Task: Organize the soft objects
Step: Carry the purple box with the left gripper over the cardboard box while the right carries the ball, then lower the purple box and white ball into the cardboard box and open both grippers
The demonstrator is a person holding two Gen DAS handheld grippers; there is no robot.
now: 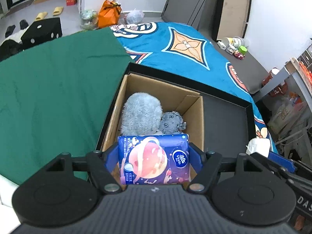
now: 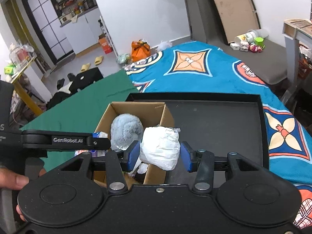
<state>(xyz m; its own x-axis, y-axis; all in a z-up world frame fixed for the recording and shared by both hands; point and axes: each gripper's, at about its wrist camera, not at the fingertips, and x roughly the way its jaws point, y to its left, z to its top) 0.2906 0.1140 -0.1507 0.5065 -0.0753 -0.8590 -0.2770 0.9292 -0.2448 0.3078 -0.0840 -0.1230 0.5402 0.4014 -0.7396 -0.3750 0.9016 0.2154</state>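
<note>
My left gripper [image 1: 154,156] is shut on a purple tissue pack [image 1: 154,159] and holds it over the near edge of a cardboard box [image 1: 195,117]. Inside the box lie a big grey-blue plush [image 1: 140,115] and a small grey plush [image 1: 171,122]. My right gripper [image 2: 159,154] is shut on a white wrapped bundle [image 2: 159,146], held above the box's right wall [image 2: 165,117]. The big plush also shows in the right wrist view [image 2: 126,128]. The box stands in the left part of a black tray [image 2: 224,128]. The left gripper's arm [image 2: 64,140] crosses the right wrist view at left.
The tray sits on a bed with a blue patterned blanket [image 1: 185,44] and a green cloth [image 1: 54,81]. The tray's right part [image 1: 224,122] holds nothing. Small toys and jars [image 2: 247,42] lie at the bed's far right. Bags [image 2: 140,48] stand on the floor beyond.
</note>
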